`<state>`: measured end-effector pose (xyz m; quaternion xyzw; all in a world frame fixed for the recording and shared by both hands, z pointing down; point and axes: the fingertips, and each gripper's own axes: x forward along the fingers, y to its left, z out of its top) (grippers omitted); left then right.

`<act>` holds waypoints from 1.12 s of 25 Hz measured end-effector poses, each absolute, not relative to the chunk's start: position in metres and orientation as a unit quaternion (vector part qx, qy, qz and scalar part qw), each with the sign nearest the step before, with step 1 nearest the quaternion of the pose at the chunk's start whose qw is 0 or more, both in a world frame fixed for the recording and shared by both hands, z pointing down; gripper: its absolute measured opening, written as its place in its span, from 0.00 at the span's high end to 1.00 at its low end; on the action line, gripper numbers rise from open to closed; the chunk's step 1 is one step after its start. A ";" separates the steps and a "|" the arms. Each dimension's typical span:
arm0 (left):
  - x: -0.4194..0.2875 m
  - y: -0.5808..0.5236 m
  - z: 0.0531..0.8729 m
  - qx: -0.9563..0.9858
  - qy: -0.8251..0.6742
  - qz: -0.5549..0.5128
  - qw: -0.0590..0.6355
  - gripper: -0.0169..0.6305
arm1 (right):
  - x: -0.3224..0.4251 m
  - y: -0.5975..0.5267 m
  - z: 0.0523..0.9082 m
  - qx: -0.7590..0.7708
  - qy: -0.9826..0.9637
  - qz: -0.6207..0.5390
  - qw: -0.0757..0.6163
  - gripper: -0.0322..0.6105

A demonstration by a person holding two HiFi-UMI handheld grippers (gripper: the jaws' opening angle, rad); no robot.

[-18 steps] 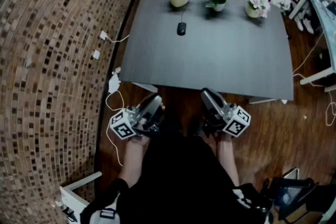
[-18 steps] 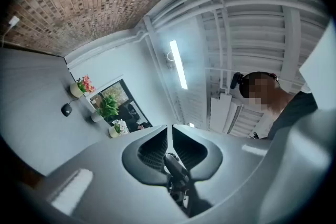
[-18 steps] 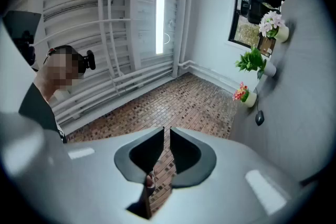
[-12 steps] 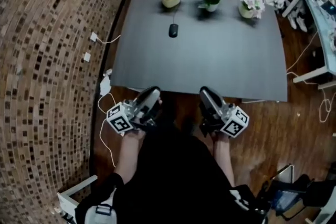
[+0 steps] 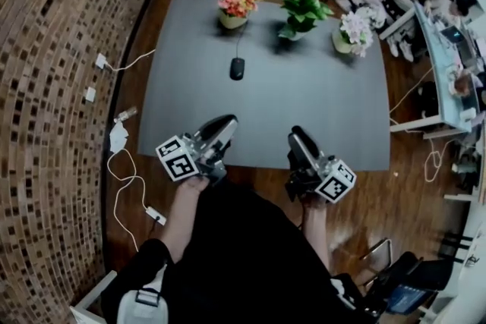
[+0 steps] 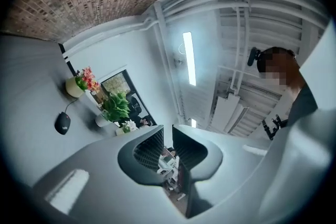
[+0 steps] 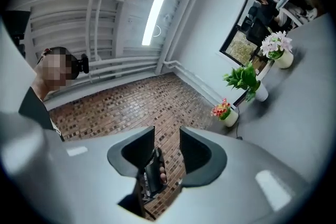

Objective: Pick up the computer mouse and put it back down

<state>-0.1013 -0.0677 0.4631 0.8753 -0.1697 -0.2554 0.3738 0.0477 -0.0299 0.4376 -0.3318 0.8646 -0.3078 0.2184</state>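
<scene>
Computer mouse (image 5: 238, 68) lies on the grey table (image 5: 304, 117) just before its far-edge row of pots: pink flowers (image 5: 233, 20), green plant (image 5: 287, 31), pale blooms (image 5: 342, 45); at the table's near edge, left gripper (image 5: 226, 121) jaws together, right gripper (image 5: 296, 134) jaws apart, both empty.

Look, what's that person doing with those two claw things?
A person is at the grey table, holding a gripper in each hand. The left gripper is shut and the right gripper is open, both empty. The computer mouse lies untouched far across the table, near the flower pots.
</scene>
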 end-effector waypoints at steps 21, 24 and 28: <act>-0.122 -0.284 0.650 0.859 -0.436 0.133 0.233 0.31 | -0.020 -0.141 0.474 -0.282 0.873 -0.370 0.145 0.66; -0.099 -0.314 0.698 0.831 -0.459 0.200 0.240 0.31 | 0.011 -0.150 0.461 -0.284 0.873 -0.358 0.170 0.66; -0.081 -0.350 0.758 0.787 -0.492 0.285 0.240 0.32 | 0.067 -0.155 0.462 -0.305 0.859 -0.355 0.208 0.66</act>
